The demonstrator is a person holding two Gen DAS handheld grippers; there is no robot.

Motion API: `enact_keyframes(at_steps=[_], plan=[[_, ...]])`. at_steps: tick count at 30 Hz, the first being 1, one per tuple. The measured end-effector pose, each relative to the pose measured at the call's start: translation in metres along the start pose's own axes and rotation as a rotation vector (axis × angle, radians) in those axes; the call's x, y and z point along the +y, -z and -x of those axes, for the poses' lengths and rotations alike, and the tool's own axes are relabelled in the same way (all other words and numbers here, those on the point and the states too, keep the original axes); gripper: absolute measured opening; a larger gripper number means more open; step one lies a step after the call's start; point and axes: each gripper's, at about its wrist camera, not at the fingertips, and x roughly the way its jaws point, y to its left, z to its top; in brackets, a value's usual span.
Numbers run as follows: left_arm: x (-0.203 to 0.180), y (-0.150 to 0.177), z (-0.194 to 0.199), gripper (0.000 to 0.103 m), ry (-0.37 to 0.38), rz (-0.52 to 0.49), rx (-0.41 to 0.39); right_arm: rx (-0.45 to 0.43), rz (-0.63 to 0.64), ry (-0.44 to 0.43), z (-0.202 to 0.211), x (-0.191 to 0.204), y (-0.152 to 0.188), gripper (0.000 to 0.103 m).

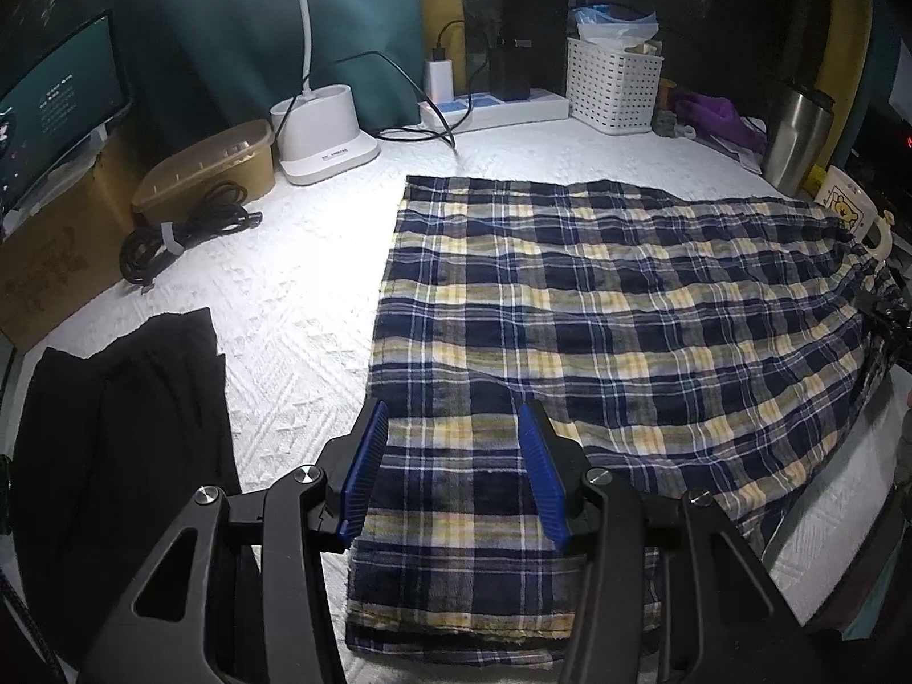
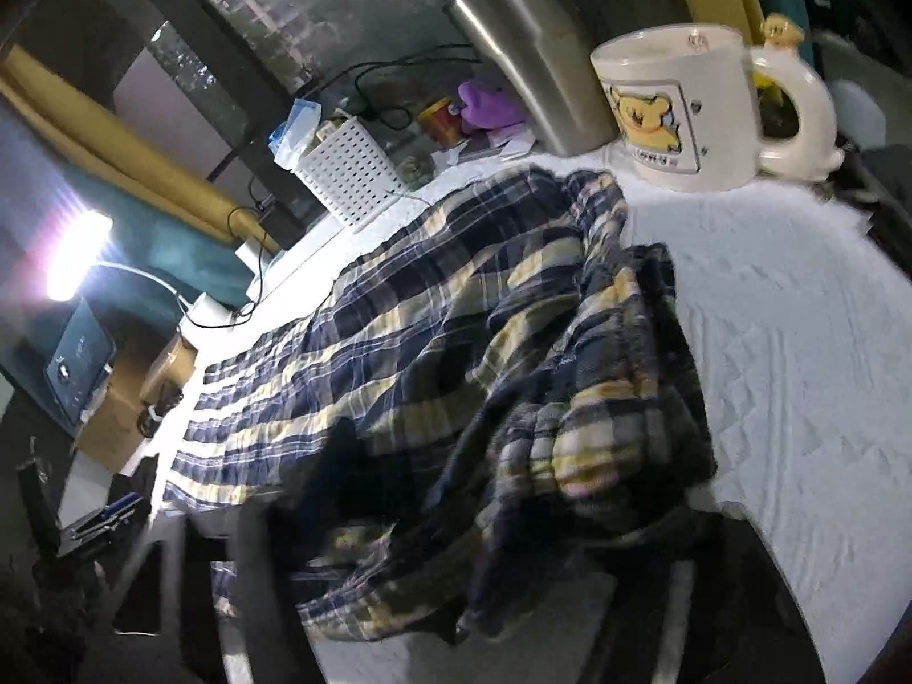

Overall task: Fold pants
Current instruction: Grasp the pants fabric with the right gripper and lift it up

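Left wrist view: plaid pants spread flat on white textured surface, left gripper half open above their near hem, gripping nothing; right wrist view: waistband bunched (blurred), right gripper's state unclear, bear mug behind.

Legible text: none. Mug, at 1 o'clock: bear picture, lettering beneath blurred. Monitor, at 10 o'clock: small pale characters, unreadable. Lamp base: tiny unreadable label.
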Motion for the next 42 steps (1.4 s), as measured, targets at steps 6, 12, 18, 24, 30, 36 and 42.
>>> enact_keyframes(at_steps=[6,12,18,24,30,36,42], plan=[[0.006,0.000,-0.001,0.047,-0.004,0.019,-0.006,0.003,0.026,0.004,0.000,0.005,0.002,0.028],[0.013,0.002,-0.001,0.047,0.006,0.038,-0.018,-0.025,0.066,0.021,0.007,0.021,0.000,0.020],[0.023,0.002,0.003,0.047,0.025,0.056,-0.042,-0.052,0.116,0.041,0.018,0.041,-0.004,0.019],[0.034,0.005,0.003,0.047,0.057,0.076,-0.056,-0.067,0.163,0.038,0.027,0.067,-0.006,0.019],[0.035,0.002,0.006,0.047,0.092,0.036,-0.092,-0.070,0.227,0.054,0.027,0.101,-0.003,0.019],[0.045,-0.001,0.009,0.047,0.130,0.044,-0.115,-0.063,0.288,0.069,0.023,0.133,-0.002,0.019],[0.054,-0.002,0.015,0.047,0.157,0.037,-0.145,-0.048,0.344,0.081,0.013,0.163,0.002,0.019]])
